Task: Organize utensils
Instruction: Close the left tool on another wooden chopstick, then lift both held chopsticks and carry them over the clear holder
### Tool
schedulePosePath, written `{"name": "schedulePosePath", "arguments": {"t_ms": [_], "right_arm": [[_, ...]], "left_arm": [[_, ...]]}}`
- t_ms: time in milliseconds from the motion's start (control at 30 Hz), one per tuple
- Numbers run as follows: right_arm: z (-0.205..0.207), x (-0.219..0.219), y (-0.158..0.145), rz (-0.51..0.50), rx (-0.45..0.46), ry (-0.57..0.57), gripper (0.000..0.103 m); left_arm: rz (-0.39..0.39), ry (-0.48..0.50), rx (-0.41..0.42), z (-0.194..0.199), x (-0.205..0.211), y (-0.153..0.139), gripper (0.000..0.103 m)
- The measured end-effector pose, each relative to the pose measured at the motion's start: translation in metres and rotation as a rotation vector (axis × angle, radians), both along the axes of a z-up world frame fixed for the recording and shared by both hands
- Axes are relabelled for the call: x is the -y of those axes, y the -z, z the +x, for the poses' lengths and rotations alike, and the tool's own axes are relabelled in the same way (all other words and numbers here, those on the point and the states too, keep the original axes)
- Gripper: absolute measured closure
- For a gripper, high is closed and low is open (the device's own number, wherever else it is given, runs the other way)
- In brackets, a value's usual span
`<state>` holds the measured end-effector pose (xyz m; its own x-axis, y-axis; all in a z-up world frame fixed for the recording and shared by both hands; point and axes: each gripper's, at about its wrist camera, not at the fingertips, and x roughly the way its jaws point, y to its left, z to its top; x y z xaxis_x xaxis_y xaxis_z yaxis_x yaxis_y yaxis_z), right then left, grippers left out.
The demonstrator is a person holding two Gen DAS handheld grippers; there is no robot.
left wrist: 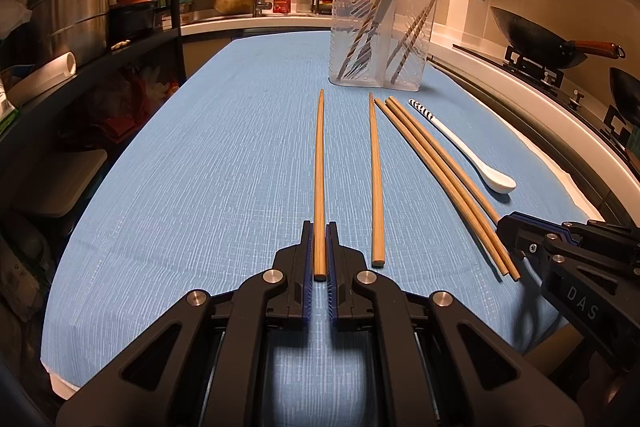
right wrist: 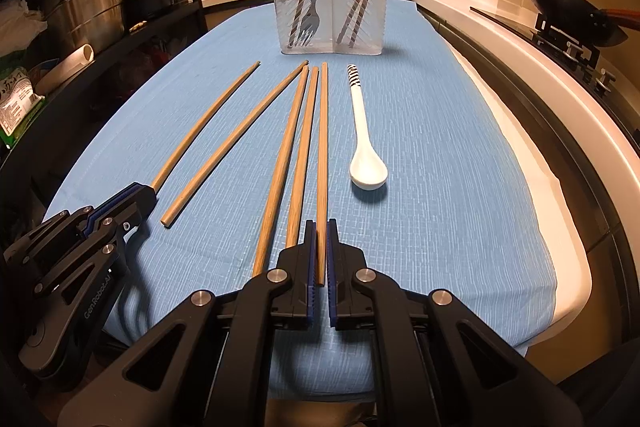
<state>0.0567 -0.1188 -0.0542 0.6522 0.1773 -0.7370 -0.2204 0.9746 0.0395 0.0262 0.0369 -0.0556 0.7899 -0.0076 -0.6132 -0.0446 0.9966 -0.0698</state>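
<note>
Kitchen table point(left wrist: 200, 147): both grippers, left point(left wrist: 320, 251) and right point(right wrist: 320, 251), are closing fingers around 2 chopsticks point(left wrist: 319, 179) point(right wrist: 322, 167) pointing lengthwise toward the holder point(left wrist: 382, 39).

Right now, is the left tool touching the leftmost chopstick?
Touching: the left wrist view shows the left tool with its blue pads closed against both sides of the leftmost chopstick.

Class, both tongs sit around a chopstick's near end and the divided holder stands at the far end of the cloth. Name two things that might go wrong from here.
1. Each tong grips only the near end: the left tongs on the leftmost chopstick, the right tongs on the rightmost chopstick. The long free ends may droop or swing.
2. The right one lies beside two neighbouring chopsticks, so lifting may drag them.
</note>
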Motion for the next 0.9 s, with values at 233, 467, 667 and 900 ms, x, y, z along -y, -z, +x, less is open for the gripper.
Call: {"name": "schedulePosePath", "arguments": {"t_ms": [233,467,667,900], "right_arm": [[-0.001,-0.001,0.000,-0.003,0.003,-0.005,0.098],[-0.002,-0.001,-0.002,0.007,0.012,-0.002,0.098],[-0.015,-0.001,-0.016,0.010,0.086,-0.019,0.098],[-0.032,0.004,-0.042,0.010,0.177,-0.018,0.099]], "left_arm": [[-0.002,0.006,0.001,0.000,0.001,0.000,0.097],[-0.014,0.016,0.019,-0.003,-0.001,-0.003,0.097],[0.024,0.038,0.083,-0.015,0.003,-0.017,0.097],[0.019,0.039,0.137,-0.031,0.001,-0.039,0.097]]}}
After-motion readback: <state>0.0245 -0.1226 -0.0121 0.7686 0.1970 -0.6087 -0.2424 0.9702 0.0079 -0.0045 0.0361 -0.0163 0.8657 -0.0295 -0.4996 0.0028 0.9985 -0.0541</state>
